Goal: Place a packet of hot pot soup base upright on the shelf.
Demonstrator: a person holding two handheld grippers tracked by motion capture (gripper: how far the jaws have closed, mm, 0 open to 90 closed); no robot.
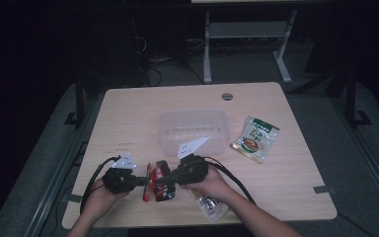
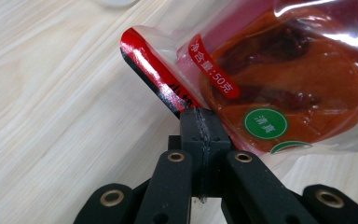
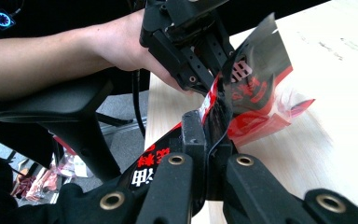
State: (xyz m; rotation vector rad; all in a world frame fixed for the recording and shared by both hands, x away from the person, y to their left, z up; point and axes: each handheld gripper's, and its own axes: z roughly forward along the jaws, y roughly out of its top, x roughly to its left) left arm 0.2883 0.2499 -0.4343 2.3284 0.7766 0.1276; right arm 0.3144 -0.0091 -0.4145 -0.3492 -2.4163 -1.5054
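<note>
Left gripper (image 2: 200, 122): my jaws are clamped together on the sealed edge of the red sauce packet (image 2: 279, 79).
Right gripper (image 3: 209, 135): jaws pinched on the same packet's other edge.
Packet position: held between both grippers, low over the bench (image 1: 128, 108) near its front edge.
Step judged: likely tearing it open or moving it to the clear tub (image 1: 193, 129).
Method: keep both grips on the seal and pull apart evenly.
Unclear: print is blurred; a packet (image 1: 212, 206) under my right hand is half covered.

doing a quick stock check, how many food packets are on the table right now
3. A red sauce packet is pinched between both tongs at the near edge; a green soup packet lies right of the clear plastic tub; a clear packet lies under the right hand. None seem hidden.
</note>
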